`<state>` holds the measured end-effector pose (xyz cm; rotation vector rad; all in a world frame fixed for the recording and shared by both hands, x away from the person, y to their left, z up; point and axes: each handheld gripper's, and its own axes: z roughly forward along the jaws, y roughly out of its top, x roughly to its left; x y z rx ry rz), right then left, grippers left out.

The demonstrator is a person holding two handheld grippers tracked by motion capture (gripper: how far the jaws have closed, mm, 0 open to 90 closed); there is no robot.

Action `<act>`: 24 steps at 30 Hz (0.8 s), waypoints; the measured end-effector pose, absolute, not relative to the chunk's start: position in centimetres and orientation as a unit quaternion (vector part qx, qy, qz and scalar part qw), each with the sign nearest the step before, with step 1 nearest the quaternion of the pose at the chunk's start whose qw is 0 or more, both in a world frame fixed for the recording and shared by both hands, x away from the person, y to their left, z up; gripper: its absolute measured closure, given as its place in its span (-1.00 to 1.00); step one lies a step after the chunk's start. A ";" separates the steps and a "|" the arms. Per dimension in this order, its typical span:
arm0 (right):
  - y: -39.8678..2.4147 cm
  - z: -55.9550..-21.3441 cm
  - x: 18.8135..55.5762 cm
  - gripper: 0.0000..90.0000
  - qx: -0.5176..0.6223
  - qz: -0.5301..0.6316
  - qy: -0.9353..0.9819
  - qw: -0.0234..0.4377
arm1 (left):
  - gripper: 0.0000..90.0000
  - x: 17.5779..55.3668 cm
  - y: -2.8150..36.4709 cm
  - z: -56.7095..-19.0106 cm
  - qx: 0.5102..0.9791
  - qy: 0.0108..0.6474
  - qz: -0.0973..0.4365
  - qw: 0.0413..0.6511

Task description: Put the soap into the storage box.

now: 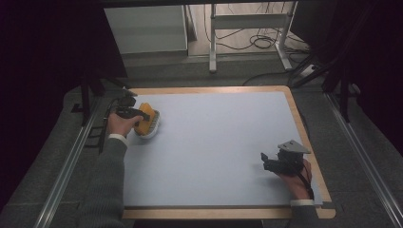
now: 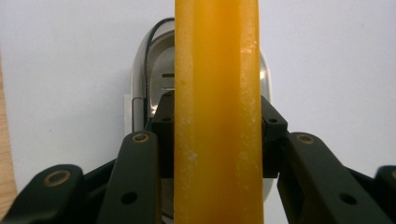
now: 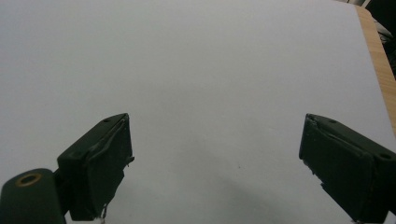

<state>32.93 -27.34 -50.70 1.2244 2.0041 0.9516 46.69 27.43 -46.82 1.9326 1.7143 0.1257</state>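
Orange block (image 2: 217, 112), a long flat slab, stands clamped across its thin sides between the jaws of the left gripper (image 2: 217, 135). In the left gripper view its long axis runs straight up the picture, in line with the jaws, and its far end hangs over a shiny metal dish (image 2: 142, 79). Whether that end touches the dish cannot be told. In the high view the block (image 1: 145, 115) leans over the near rim of the dish (image 1: 153, 129), and the left gripper (image 1: 135, 114) holds it from the side nearer the table's left edge.

Landmark: the dish. It sits on the pale grey mat (image 1: 214, 142) near the mat's far left corner. The block lies directly above and against it; the left hand (image 1: 119, 124) is just beside it on the left.

Right gripper (image 1: 267, 160) rests well apart from the dish, toward the near right corner of the mat. Its jaws stand wide and released, with bare mat (image 3: 210, 93) between them.

Judged from this layout, the coming move belongs to the left hand, which is much the nearer: lowering the block along its long axis into the dish. The relation to watch is the block's lower end against the dish rim.
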 end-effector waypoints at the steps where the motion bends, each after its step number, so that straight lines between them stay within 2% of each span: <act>1: -27.3 -50.7 32.9 -0.79 0.461 0.358 0.755 0.299 | 0.35 46.7 27.4 -46.9 0.717 0.638 0.047 0.276; 6: -27.4 -50.7 33.0 -0.79 0.461 0.357 0.755 0.300 | 0.32 46.7 27.5 -46.8 0.711 0.638 0.051 0.291; 17: -27.1 -50.7 32.9 -0.79 0.458 0.359 0.757 0.298 | 0.01 46.4 27.6 -46.0 0.711 0.635 0.060 0.296; 24: -27.2 -50.7 32.9 -0.79 0.458 0.362 0.756 0.296 | -0.09 46.4 27.6 -46.0 0.709 0.636 0.064 0.298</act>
